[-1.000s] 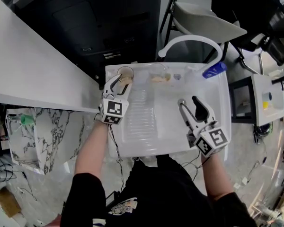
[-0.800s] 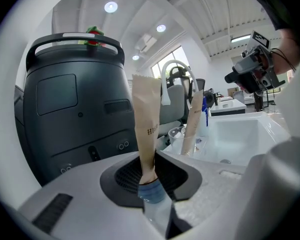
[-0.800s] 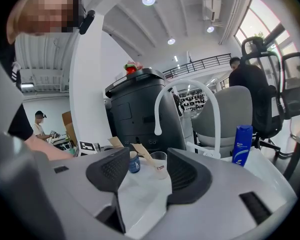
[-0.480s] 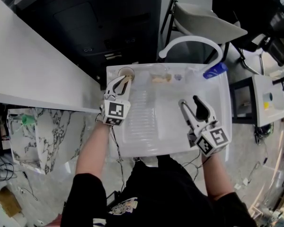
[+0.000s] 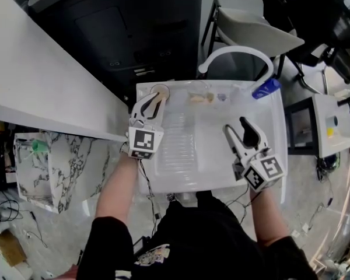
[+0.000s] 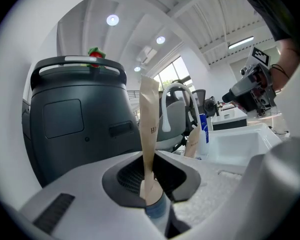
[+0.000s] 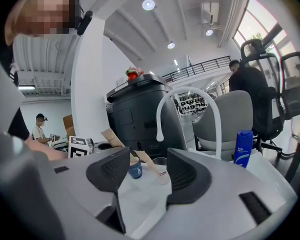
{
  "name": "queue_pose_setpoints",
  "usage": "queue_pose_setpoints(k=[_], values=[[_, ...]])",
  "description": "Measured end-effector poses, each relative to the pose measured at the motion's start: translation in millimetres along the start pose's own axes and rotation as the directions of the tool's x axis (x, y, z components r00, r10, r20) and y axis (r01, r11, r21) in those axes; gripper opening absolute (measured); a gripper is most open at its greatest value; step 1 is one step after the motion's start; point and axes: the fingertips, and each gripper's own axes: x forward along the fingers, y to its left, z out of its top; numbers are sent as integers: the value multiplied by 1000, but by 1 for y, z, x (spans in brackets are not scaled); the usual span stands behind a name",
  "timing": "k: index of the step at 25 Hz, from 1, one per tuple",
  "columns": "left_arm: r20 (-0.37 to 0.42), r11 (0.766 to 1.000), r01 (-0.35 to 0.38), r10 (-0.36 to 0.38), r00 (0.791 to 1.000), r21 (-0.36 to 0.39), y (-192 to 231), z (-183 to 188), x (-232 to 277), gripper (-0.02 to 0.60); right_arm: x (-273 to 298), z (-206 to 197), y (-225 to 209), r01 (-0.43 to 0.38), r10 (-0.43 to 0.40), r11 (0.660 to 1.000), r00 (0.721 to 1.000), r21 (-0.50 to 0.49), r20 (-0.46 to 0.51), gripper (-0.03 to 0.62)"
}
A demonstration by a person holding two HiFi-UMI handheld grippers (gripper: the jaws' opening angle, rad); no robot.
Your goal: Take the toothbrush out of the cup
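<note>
A toothbrush in a tan paper wrapper [image 6: 150, 129] stands between the jaws of my left gripper [image 6: 152, 184], which have just been closing and now pinch it. Its lower end sits at the mouth of a small blue cup [image 6: 155, 210] directly under the jaws. In the head view the left gripper [image 5: 153, 102] is at the basin's far left corner, over the cup [image 5: 160, 90]. My right gripper [image 5: 240, 132] hovers open over the right of the white basin [image 5: 181, 174], with nothing in it. The right gripper view shows the blue cup [image 7: 135, 170] and wrapped toothbrush [image 7: 115, 138] ahead of it.
A clear cup [image 7: 163, 167] with a second wrapped toothbrush [image 7: 149, 163] stands at the basin's far edge. A blue bottle [image 5: 264, 88] is at the far right corner, and a white arched faucet [image 5: 236, 52] rises behind. A dark machine [image 5: 134, 28] and a white counter [image 5: 41, 92] lie to the left.
The left gripper's jaws stood open around the cup a second ago and have shut on the wrapped toothbrush, and the gripper has risen a little. The right gripper has stayed put.
</note>
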Motion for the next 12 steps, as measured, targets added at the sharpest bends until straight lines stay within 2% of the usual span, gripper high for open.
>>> queue_pose_setpoints(k=[6, 12], values=[[67, 999, -43, 43, 997, 3, 6, 44, -25, 46, -4, 7, 12, -12, 12, 1000, 1000, -3, 22, 230], [123, 998, -37, 43, 992, -48, -3, 81, -57, 44, -13, 15, 28, -24, 24, 1000, 998, -11, 51, 230]])
